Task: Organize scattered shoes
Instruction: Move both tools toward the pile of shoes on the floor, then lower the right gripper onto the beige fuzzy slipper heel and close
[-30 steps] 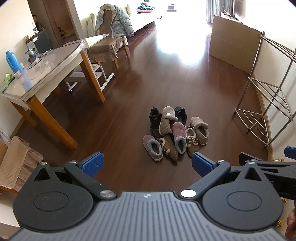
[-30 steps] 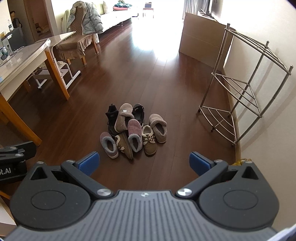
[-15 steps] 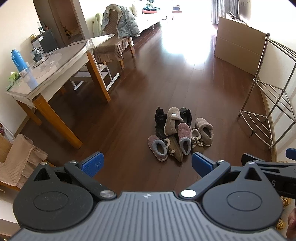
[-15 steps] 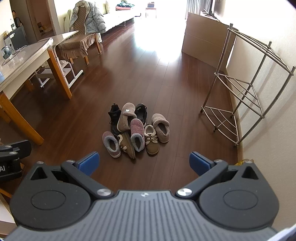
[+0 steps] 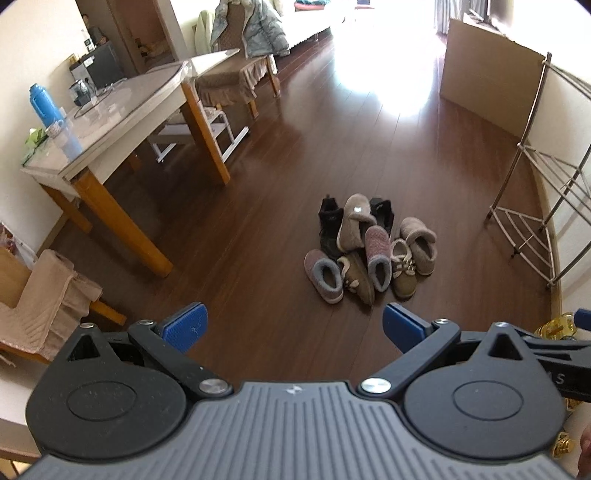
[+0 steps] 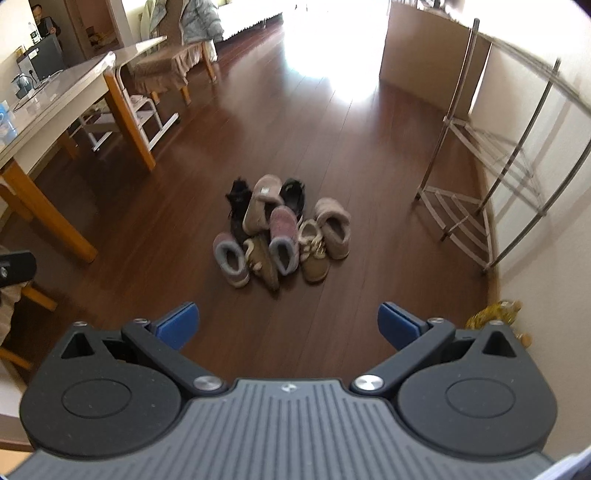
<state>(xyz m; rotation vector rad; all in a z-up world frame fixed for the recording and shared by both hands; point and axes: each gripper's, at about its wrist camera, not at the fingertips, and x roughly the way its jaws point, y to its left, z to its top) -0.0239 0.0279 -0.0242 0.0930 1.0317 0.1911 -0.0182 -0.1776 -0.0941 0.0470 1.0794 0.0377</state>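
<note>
Brown wood floor (image 5: pixel 258 206) all around, with a pile of shoes (image 5: pixel 369 251) heaped in the middle of it. Left gripper (image 5: pixel 293 326) up high and spread wide, blue pads (image 5: pixel 184 326) far apart, nothing between them. Right gripper (image 6: pixel 288 325) just the same, wide open and empty. Pile of shoes well ahead of both, far from the pads, a bit to the right of the gap in the left view and close to the middle of the gap in the right view. Two pink slippers with grey fuzzy rims (image 6: pixel 282 240) near the front of the pile, toes pointing away. Two tan fuzzy slippers (image 6: pixel 334 225), one on the right edge and one lying on top at the back. Two olive sneakers (image 6: pixel 312 254) near the front, one tipped on its side. Black shoes (image 6: pixel 238 206) at the far side, partly hidden. Metal rack (image 6: pixel 476 177) standing by the right wall, well apart from the pile. Wooden table (image 5: pixel 122 122) on the left, with a blue bottle (image 5: pixel 44 105) on top. Chair with a grey jacket (image 5: pixel 258 33) far back on the left. Right view a little blurry.
</note>
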